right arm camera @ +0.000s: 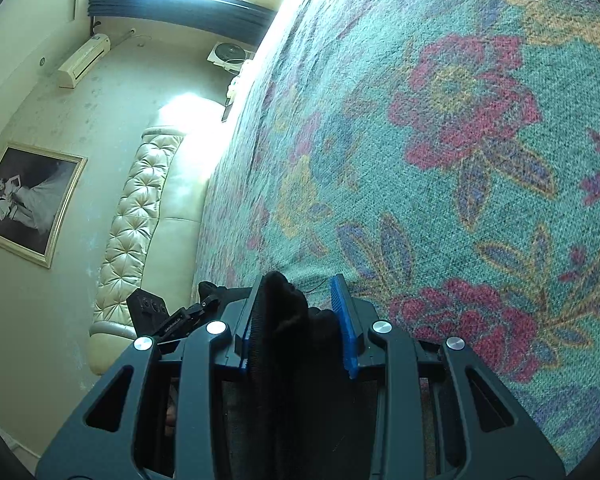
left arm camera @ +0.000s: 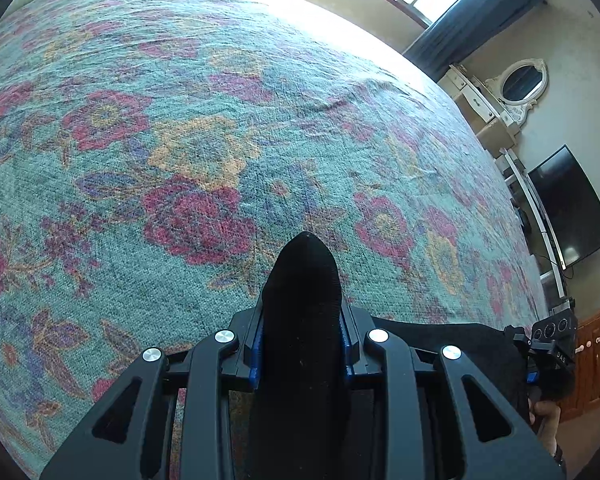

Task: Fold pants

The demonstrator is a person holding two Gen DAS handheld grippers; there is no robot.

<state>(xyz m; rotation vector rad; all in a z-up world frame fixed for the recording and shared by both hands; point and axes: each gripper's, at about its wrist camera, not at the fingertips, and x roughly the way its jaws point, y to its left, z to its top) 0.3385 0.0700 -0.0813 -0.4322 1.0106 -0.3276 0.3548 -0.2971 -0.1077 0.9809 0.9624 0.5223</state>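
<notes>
Faint letters, perhaps "DAS", on right gripper

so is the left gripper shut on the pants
Yes: the left gripper is shut on the black pants, fabric bunched between its blue pads.

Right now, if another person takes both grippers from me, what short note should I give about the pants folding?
Left gripper: shut on a fold of the black pants, which bulges out past its fingers.
Right gripper: shut on another bunch of the same pants, near the floral bedspread's edge by the tufted headboard.
Pants: held between the two grippers above the bedspread; their shape below is hidden.
Done: both grips taken.
Left: lay the pants flat and finish the fold; how many folds are made cannot be seen.
</notes>
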